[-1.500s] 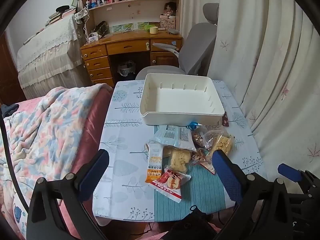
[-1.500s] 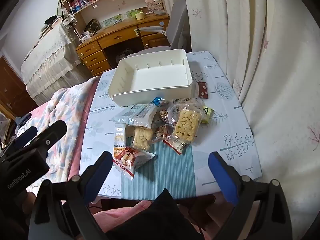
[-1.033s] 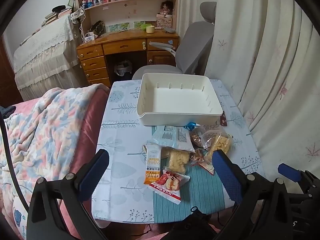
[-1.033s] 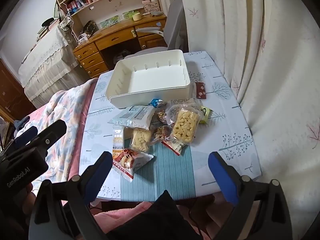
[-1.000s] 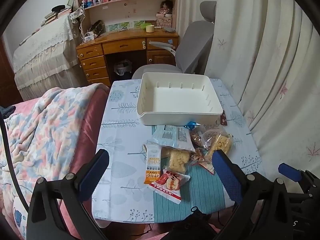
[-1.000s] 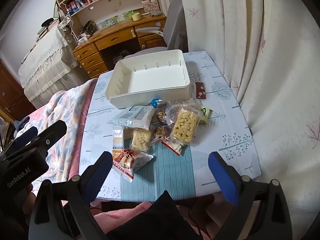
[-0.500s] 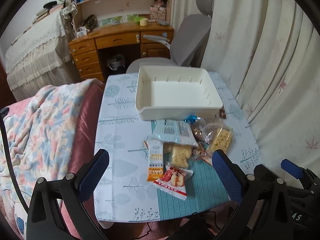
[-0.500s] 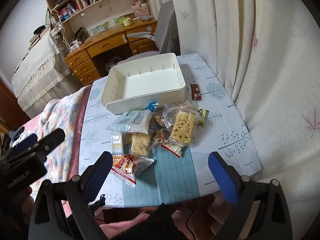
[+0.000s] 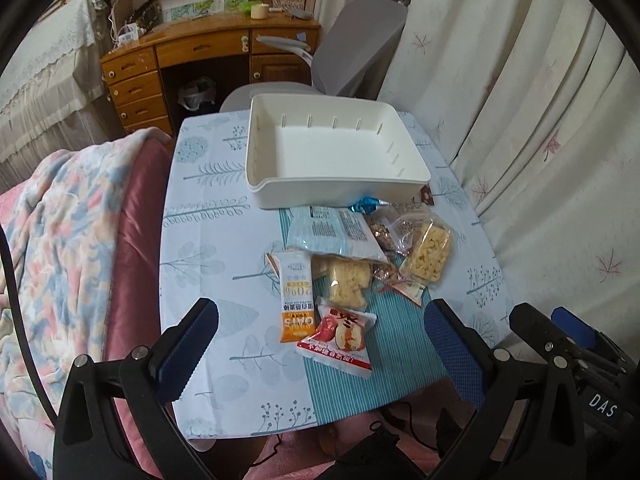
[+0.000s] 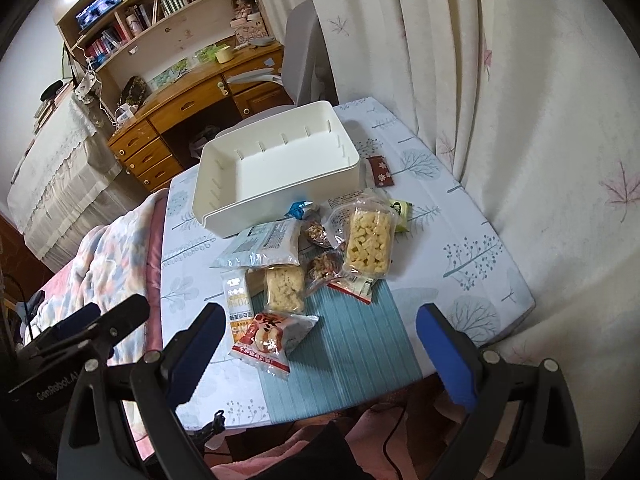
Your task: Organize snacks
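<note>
An empty white bin [image 9: 332, 152] [image 10: 276, 164] stands at the far half of the small table. In front of it lies a loose heap of snack packets: a red and white apple packet [image 9: 340, 336] [image 10: 272, 336], an orange oats bar [image 9: 295, 296] [image 10: 237, 300], a pale blue packet [image 9: 332, 232] [image 10: 264, 244], two clear bags of yellow puffs [image 9: 430, 254] [image 10: 368, 240], and small nut bags [image 10: 324, 264]. My left gripper [image 9: 320, 344] and my right gripper [image 10: 316, 344] hover open above the table's near edge, holding nothing.
The table [image 9: 208, 240] wears a leaf-print cloth with a teal striped runner [image 10: 352, 340]. A pink sofa with a flowered blanket [image 9: 60, 232] borders its left. Curtains [image 9: 520, 100] hang on the right. A grey chair [image 9: 352, 48] and wooden desk [image 9: 192, 52] stand behind.
Both grippers have moved forward and tilted down toward the table, so the snacks and bin look nearer. Nothing on the table has shifted.
</note>
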